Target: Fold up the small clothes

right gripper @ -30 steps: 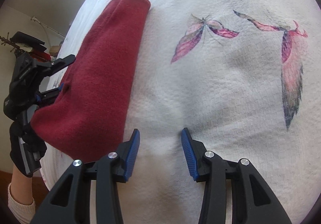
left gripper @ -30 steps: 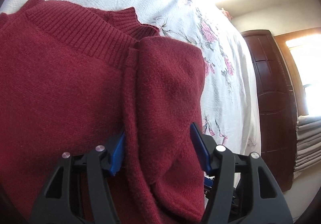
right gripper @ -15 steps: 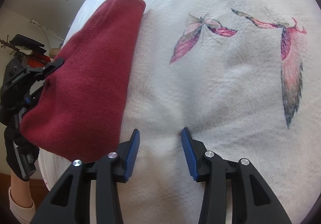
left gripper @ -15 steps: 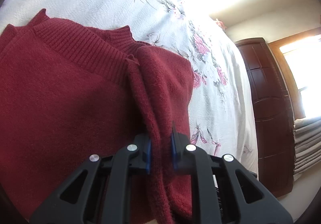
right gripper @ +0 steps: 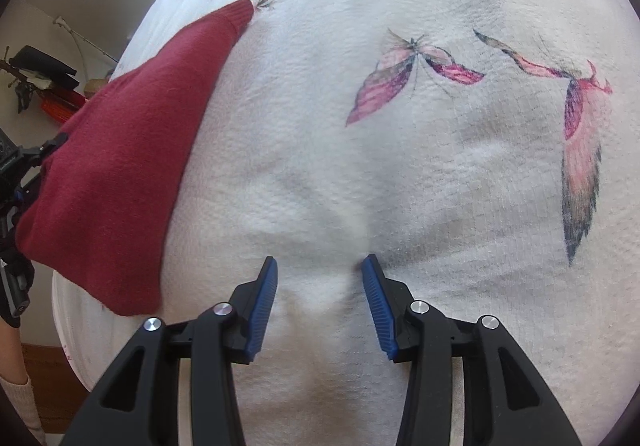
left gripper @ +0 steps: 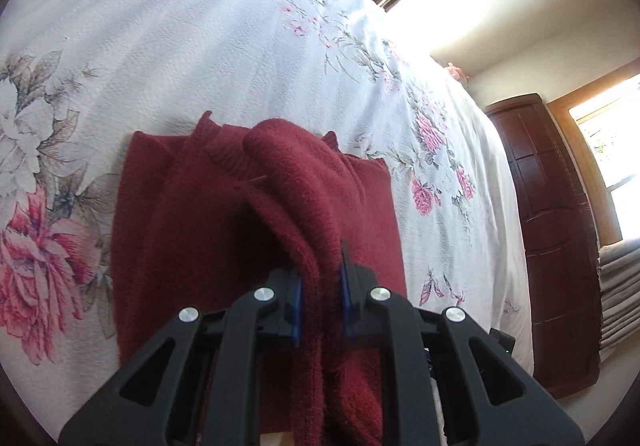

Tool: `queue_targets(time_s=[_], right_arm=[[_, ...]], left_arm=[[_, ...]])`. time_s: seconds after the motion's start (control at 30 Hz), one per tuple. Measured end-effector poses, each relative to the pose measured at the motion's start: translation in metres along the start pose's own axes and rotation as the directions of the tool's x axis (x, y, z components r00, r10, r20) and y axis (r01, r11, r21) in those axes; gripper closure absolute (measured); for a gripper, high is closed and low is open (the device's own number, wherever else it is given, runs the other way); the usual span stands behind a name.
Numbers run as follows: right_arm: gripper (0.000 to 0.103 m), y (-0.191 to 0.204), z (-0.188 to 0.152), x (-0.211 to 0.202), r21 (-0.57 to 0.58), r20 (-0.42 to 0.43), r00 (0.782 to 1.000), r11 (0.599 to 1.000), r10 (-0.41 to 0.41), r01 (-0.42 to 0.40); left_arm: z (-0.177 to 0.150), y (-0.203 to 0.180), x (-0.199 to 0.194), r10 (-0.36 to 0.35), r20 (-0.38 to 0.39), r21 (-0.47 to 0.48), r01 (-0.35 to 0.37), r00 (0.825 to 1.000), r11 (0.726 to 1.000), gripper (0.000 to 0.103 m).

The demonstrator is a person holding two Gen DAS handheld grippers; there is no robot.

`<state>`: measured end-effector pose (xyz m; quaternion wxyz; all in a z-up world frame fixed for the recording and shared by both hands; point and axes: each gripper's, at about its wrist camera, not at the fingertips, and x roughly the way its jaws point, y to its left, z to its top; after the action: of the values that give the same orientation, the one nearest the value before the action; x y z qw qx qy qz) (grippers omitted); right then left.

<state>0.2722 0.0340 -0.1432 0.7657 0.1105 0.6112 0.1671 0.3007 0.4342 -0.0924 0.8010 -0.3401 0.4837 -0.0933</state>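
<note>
On the white floral quilted bedspread (left gripper: 192, 30), left gripper (left gripper: 320, 286) pinches a raised fold of dark red knit sweater (left gripper: 180, 246); right gripper (right gripper: 318, 286) hovers, jaws wide, holding nothing.

I see open bedspread (right gripper: 400, 174) ahead of my right gripper (right gripper: 318, 274), nothing on it. Sweater (right gripper: 120, 166) blocks its left side. In left view, wardrobe (left gripper: 552, 238) stands far right, off the bed edge.

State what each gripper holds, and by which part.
Left gripper is shut on a raised fold of the red sweater, below its ribbed collar. Right gripper is open over the bedspread, holding nothing.
</note>
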Motion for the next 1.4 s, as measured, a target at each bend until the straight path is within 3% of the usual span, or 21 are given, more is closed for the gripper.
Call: queue_targets(time_s=[0.23,0.47,0.7,0.9,0.97,1.17,1.3,1.33,1.37,1.4], right_arm=[[0.058,0.006,0.004,0.003,-0.005,-0.003,1.0,1.0,-0.003,0.003],[0.057,0.008,0.004,0.005,-0.031,-0.009,0.999,0.999,-0.035,0.035],[0.055,0.015,0.003,0.008,-0.037,-0.018,0.998,0.998,-0.056,0.055],[0.049,0.027,0.007,0.008,-0.035,-0.019,0.997,0.996,-0.08,0.079],[0.049,0.039,0.009,0.004,-0.02,-0.005,1.0,1.0,-0.003,0.003],[0.049,0.093,0.018,0.01,-0.017,-0.015,0.983,0.983,0.184,-0.185],[0.048,0.118,0.018,0.02,-0.035,-0.028,0.982,0.981,0.189,-0.19],[0.048,0.121,0.018,0.023,-0.036,-0.036,0.982,0.981,0.187,-0.188],[0.048,0.124,0.017,0.026,-0.039,-0.04,0.983,0.983,0.18,-0.182],[0.048,0.125,0.015,0.028,-0.045,-0.044,0.984,0.984,0.17,-0.172]], left_arm=[[0.006,0.049,-0.017,0.036,0.018,-0.054,-0.035,0.999,0.998,0.09],[-0.008,0.089,0.01,0.074,-0.025,-0.104,-0.076,0.997,0.992,0.09],[-0.015,0.092,0.002,0.072,-0.009,-0.099,-0.073,0.997,0.992,0.086],[-0.034,0.073,-0.053,0.128,0.049,0.005,-0.129,0.991,0.992,0.076],[-0.048,0.065,-0.071,0.118,0.068,0.048,-0.122,0.991,0.991,0.068],[-0.09,0.054,-0.073,0.155,0.011,0.115,-0.155,0.988,0.981,0.061],[-0.099,0.06,-0.059,0.157,-0.006,0.104,-0.156,0.988,0.982,0.061],[-0.1,0.061,-0.058,0.153,-0.004,0.101,-0.152,0.988,0.983,0.065],[-0.101,0.062,-0.057,0.132,-0.011,0.098,-0.13,0.991,0.987,0.087],[-0.102,0.062,-0.057,0.112,-0.017,0.092,-0.11,0.994,0.99,0.094]])
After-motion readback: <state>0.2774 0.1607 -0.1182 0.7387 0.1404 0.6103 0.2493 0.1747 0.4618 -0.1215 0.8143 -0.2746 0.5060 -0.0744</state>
